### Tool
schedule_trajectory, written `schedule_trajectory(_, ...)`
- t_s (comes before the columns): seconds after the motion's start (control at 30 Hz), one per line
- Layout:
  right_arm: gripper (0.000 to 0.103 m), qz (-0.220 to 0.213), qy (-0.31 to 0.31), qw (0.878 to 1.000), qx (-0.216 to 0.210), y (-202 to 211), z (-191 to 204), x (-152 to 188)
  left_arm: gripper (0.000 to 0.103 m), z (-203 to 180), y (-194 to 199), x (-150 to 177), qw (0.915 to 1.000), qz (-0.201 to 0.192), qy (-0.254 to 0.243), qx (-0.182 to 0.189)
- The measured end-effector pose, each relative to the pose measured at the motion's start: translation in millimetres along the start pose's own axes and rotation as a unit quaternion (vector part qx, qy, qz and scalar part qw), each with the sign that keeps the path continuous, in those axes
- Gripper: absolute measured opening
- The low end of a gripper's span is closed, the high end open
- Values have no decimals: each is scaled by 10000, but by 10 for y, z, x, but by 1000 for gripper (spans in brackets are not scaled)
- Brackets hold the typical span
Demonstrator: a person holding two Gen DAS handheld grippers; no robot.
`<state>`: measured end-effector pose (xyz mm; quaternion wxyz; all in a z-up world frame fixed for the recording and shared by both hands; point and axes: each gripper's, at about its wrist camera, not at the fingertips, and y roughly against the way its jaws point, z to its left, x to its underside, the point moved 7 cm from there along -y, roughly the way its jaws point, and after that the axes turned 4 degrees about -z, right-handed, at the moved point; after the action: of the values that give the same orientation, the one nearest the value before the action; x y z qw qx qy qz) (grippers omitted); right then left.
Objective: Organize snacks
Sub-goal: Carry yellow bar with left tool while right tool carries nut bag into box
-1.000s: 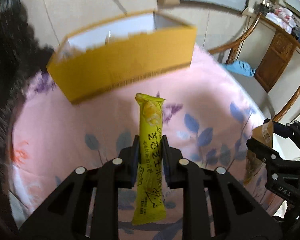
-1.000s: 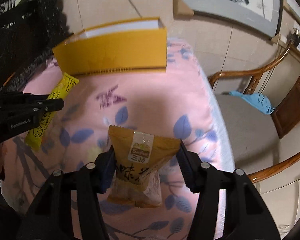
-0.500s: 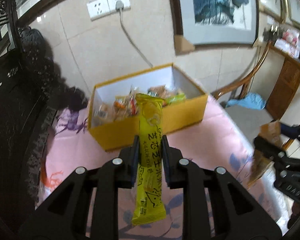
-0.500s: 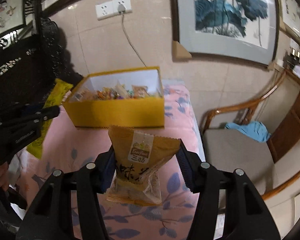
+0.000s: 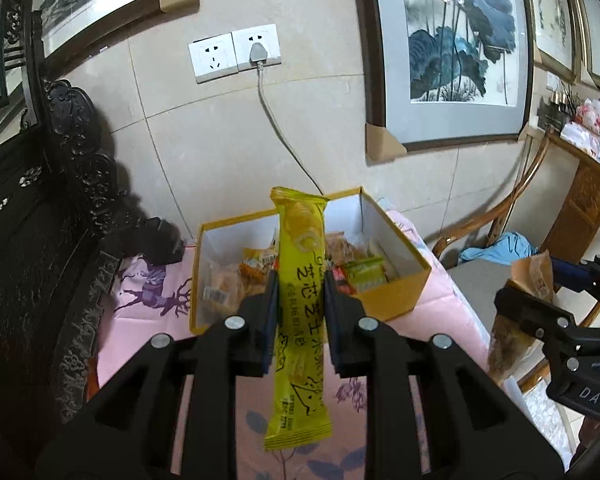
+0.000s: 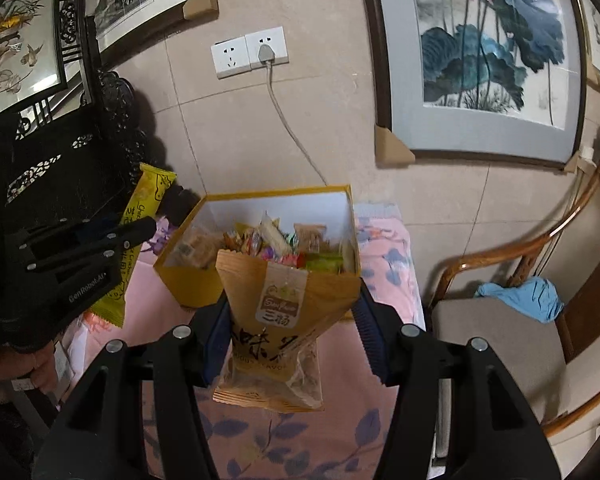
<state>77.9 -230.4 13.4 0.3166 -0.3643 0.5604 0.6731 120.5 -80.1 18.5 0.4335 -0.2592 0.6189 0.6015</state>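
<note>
Left wrist view: left gripper (image 5: 300, 300) has its jaws pinched on a long yellow snack stick (image 5: 300, 312), gripped about mid-length so both ends stick out, top end up over the yellow box (image 5: 396, 292), bottom end hanging free above the pink floral tablecloth (image 5: 148, 312). Mid-grip probably keeps the thin pack from flopping. Box sits open at the far table edge against the wall, already part full of mixed wrapped snacks. Right gripper (image 5: 540, 300) is visible at the frame's right edge with a brown packet (image 5: 532, 276) in it. Right wrist view: right gripper (image 6: 292, 332) holds its jaws partly spread, clamped on the sides of the brown snack packet (image 6: 284, 320), a wider pouch, hence the wider jaw gap; the packet is upright and its lower end hangs clear of the cloth. Box (image 6: 188, 284) is dead ahead, beyond the packet. Left gripper (image 6: 100, 240) shows at left with the yellow stick (image 6: 148, 196) angled up. My read: both snacks are carried clear of the table, lined up for a drop into the box; neither is over the opening yet.
</note>
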Motion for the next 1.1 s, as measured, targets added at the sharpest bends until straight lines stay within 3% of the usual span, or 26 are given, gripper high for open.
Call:
schedule_trajectory(0.23,57,-51,78,9998,-170,-485,62,-367,21,211,-452,-218,9998,-3,192,-70)
schedule_trajectory(0.5,57,-48,258,9994,-235,-1319,65,-733,21,681,-1288,-463,9976,234,357,-551)
schedule_trajectory(0.7,57,202,270,9992,-195,-1879,45,-812,21,832,-1728,-515,9962,347,376,-704)
schedule_trajectory(0.8,58,271,292,9991,-156,-2034,27,-781,21,846,-1862,-499,9960,420,533,-589)
schedule_trajectory(0.83,60,370,263,9987,-219,-2096,22,-756,31,848,-1901,-492,9958,405,595,-562)
schedule_trajectory(0.87,84,500,250,9979,-316,-2166,30,-732,92,843,-1918,-486,9957,417,631,-530)
schedule_trajectory(0.9,102,599,240,9972,-374,-2223,34,-702,98,832,-1945,-482,9954,447,688,-487)
schedule_trajectory(1.0,102,327,309,9989,100,-2212,-24,-699,101,822,-1936,-460,9948,344,612,-733)
schedule_trajectory(1.1,102,456,329,9984,29,-2174,-13,-666,101,799,-1904,-443,9943,339,415,-923)
